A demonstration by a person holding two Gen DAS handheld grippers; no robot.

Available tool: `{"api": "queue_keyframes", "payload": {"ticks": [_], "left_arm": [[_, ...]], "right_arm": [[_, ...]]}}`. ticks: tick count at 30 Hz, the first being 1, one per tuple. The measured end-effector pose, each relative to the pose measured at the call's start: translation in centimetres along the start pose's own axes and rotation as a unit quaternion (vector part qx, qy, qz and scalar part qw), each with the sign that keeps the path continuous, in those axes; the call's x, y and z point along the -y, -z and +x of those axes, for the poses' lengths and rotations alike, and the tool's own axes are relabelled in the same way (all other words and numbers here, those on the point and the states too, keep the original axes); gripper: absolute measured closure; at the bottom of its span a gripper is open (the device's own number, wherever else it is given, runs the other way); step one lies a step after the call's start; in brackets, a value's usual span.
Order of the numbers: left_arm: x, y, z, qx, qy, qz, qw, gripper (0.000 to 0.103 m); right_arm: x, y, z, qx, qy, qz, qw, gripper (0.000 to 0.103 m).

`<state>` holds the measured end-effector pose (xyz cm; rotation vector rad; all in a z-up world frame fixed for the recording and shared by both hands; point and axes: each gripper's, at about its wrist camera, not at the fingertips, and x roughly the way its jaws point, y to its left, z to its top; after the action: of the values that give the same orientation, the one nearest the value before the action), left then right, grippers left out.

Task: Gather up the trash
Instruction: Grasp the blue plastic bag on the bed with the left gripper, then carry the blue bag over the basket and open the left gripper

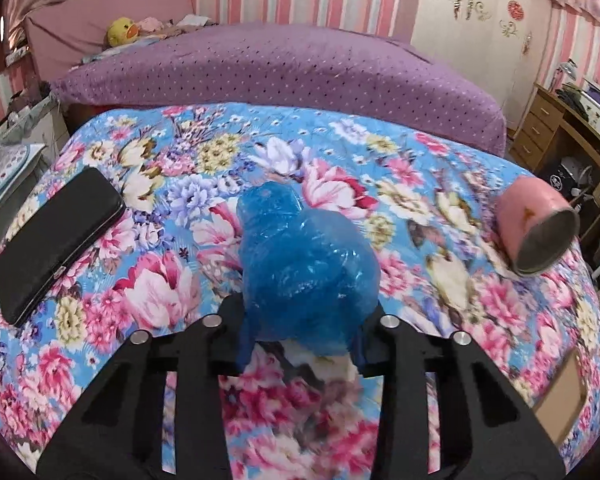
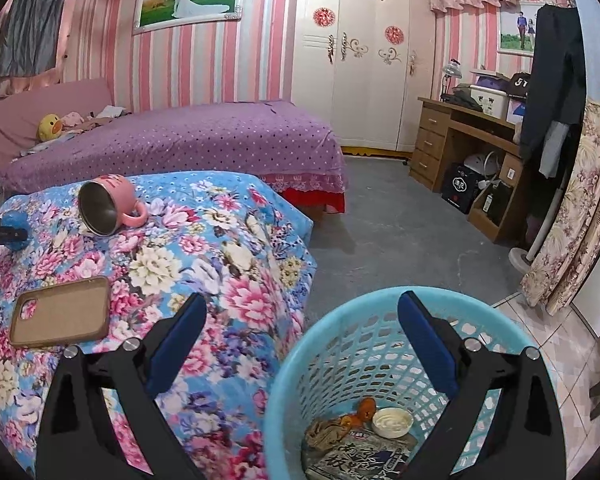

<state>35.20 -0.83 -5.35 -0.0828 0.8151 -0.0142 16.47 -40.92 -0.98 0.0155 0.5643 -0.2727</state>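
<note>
My left gripper (image 1: 306,316) is shut on a crumpled blue plastic bag (image 1: 304,264), held just above the floral-covered table (image 1: 420,208); its fingertips are hidden by the bag. A bit of the bag also shows at the far left of the right wrist view (image 2: 14,222). My right gripper (image 2: 300,320) is open and empty, above the table's edge and a light blue plastic basket (image 2: 300,364). The basket holds a printed wrapper (image 2: 364,458), a small white lid (image 2: 392,422), orange peel (image 2: 362,410) and a crumpled brown scrap.
On the table lie a black wallet (image 1: 56,240), a tipped pink mug (image 1: 536,232) (image 2: 108,206) and a brown phone case (image 2: 60,312). Behind stands a purple bed (image 2: 180,140). A wardrobe, a wooden desk (image 2: 460,148) and grey floor are to the right.
</note>
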Motion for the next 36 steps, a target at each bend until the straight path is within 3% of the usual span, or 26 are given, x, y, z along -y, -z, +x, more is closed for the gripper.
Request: {"api": "queue_keyframes", "payload": {"ticks": [3,7,11,18,28,29,31,32,33,36], "left_arm": [[2.0,0.8,-2.3,0.014,0.015,0.017,0.9996,0.069],[7.9,2.6,-6.6,0.040,0.057,0.063,0.9956,0.069],[16.0,5.6,-10.8,0.061,0.115,0.127,0.9833,0.069],[28.3,10.7,-14.7,0.048,0.215,0.190,0.9568,0.069],[39.3,16.2,-15.0,0.019,0.253,0.255,0.9331,0.066],[39.9,16.3,-15.0,0.016,0.255,0.258,0.9315,0.064],[41.0,16.8,-15.1,0.018,0.252,0.266,0.9301,0.048],[41.2,16.9,-15.2,0.023,0.245,0.265,0.9322,0.030],[41.1,16.8,-15.1,0.027,0.241,0.261,0.9344,0.022],[40.2,16.2,-15.2,0.031,0.232,0.256,0.9378,0.015]], "right_arm": [[1.4,0.1,-0.2,0.000,0.003,0.014,1.000,0.009],[3.8,0.6,-0.6,-0.008,0.010,0.038,0.999,0.009],[6.9,1.4,-1.3,-0.017,0.025,0.060,0.998,0.009],[13.9,2.8,-3.4,-0.028,0.066,0.093,0.993,0.009],[22.7,5.7,-6.4,-0.038,0.113,0.131,0.984,0.009],[23.3,6.0,-6.6,-0.039,0.115,0.133,0.984,0.009],[24.2,6.4,-7.0,-0.038,0.119,0.139,0.983,0.009],[24.5,6.4,-7.1,-0.038,0.119,0.140,0.982,0.009],[24.7,6.5,-7.2,-0.037,0.120,0.142,0.982,0.009],[25.0,6.7,-7.4,-0.036,0.118,0.145,0.982,0.009]]}}
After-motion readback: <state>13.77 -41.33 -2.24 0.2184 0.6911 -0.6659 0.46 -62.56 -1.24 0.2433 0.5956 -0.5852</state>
